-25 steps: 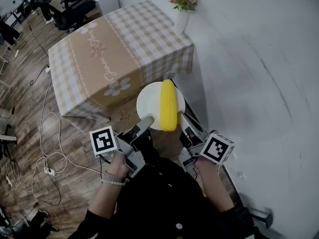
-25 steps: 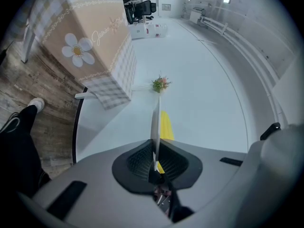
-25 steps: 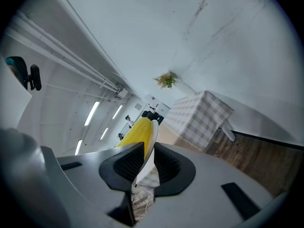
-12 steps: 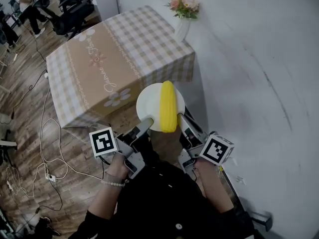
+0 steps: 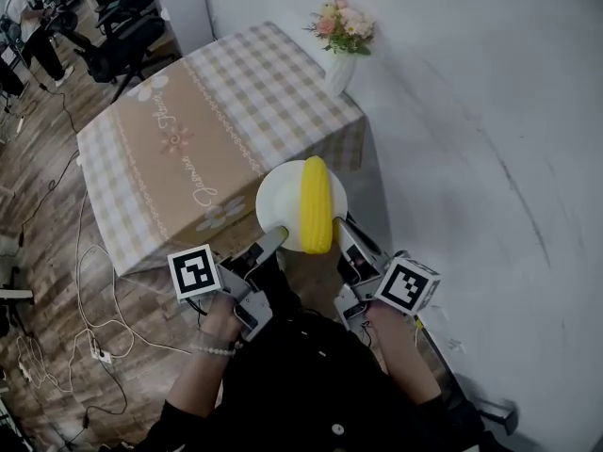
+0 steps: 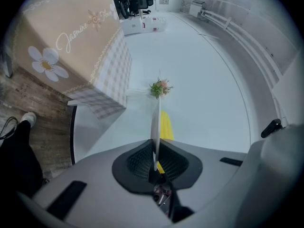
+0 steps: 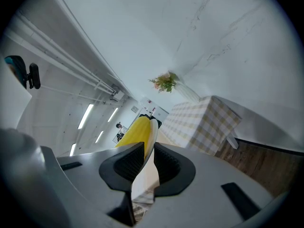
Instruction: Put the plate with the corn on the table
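Head view: you're holding the white plate (image 5: 276,194) in the air beside the checkered table (image 5: 188,130), not on it, with the corn cob (image 5: 315,203) lying on top. Left gripper (image 5: 273,237) and right gripper (image 5: 342,232) each pinch the near rim, jaws closed tight on its thin edge. Flower vase (image 5: 341,40) sits at the far corner.

Drawn closer to the counter (image 5: 188,130): looms larger in the head view now, cloth edge reaching lower and farther left beside the carried plate (image 5: 275,194) with corn (image 5: 316,205).
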The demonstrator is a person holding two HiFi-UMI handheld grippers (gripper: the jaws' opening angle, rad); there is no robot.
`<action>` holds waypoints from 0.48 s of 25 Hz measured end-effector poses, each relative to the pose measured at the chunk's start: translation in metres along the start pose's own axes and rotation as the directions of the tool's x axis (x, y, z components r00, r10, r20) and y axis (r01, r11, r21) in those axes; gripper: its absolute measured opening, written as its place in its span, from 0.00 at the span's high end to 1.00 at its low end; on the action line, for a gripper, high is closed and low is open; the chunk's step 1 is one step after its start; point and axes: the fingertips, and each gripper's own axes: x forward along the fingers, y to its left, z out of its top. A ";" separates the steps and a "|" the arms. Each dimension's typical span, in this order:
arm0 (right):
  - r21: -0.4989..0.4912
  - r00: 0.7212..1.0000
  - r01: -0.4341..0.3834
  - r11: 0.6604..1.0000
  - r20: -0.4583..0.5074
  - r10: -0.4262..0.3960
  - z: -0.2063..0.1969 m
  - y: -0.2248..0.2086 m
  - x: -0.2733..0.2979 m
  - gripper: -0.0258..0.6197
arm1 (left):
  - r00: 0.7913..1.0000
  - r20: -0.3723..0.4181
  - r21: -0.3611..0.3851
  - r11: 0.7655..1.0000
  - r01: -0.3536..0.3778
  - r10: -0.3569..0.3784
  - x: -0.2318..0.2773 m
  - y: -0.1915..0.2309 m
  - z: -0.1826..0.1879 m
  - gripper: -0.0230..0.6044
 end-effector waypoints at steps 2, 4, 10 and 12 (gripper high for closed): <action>0.001 1.000 0.008 1.000 0.002 -0.008 0.006 0.000 0.011 0.82 | 1.000 -0.004 0.002 1.000 0.001 -0.001 0.005 -0.002 0.013 0.91; -0.003 1.000 0.011 1.000 0.005 -0.011 0.013 0.000 0.022 0.82 | 1.000 -0.008 0.006 1.000 0.001 -0.001 0.010 -0.004 0.025 0.91; 0.002 1.000 0.019 1.000 0.010 -0.019 0.031 -0.002 0.058 0.82 | 1.000 -0.014 0.017 1.000 -0.001 0.001 0.024 -0.005 0.063 0.91; 0.005 1.000 0.022 1.000 0.005 -0.022 0.035 -0.006 0.070 0.82 | 1.000 -0.013 0.019 1.000 -0.003 0.003 0.030 -0.004 0.074 0.91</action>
